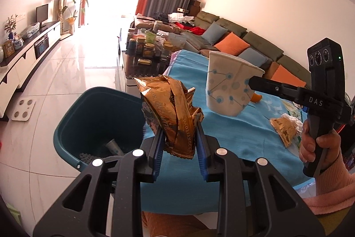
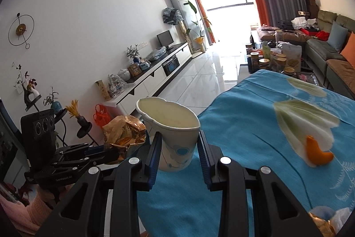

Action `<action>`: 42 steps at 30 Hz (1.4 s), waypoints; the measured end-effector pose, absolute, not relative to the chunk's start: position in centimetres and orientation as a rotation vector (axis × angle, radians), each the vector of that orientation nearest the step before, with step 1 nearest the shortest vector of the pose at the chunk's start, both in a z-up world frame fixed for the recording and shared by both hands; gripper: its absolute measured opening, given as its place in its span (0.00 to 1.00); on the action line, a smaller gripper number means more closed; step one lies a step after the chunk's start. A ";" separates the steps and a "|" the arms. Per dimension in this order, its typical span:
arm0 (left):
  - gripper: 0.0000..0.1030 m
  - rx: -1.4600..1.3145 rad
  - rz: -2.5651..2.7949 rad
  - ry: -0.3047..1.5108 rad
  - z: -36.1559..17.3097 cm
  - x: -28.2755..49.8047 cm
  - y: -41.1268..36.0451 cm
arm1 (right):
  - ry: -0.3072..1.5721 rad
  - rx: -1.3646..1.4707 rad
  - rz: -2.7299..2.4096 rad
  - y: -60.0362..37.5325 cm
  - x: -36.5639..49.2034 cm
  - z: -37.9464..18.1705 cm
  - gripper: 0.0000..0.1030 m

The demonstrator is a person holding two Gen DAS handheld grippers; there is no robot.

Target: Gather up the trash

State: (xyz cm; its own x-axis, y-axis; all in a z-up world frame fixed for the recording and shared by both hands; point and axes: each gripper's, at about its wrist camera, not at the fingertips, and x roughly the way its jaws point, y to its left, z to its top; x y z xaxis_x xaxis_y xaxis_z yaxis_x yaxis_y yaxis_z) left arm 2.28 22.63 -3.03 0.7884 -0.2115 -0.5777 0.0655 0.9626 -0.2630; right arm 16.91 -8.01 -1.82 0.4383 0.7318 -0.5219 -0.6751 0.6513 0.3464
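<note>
The left tool (image 1: 179, 143) is clamped on a crumpled gold foil wrapper (image 1: 173, 112), held above the near edge of the surface under a blue floral cloth (image 1: 233, 137). A dark teal bin (image 1: 88, 117) stands on the floor just left of it, holding a small paper tube. The right tool (image 2: 179, 152) grips a squashed white paper cup (image 2: 175, 139) with blue dots, held over the cloth. More wrapper scraps (image 1: 285, 128) lie on the cloth to the right, near the person's hand (image 1: 315, 143).
</note>
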 end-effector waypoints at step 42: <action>0.26 -0.316 0.029 0.710 -6.0 4.9 27.4 | 0.791 0.029 0.983 1.3 20.3 -3.2 0.30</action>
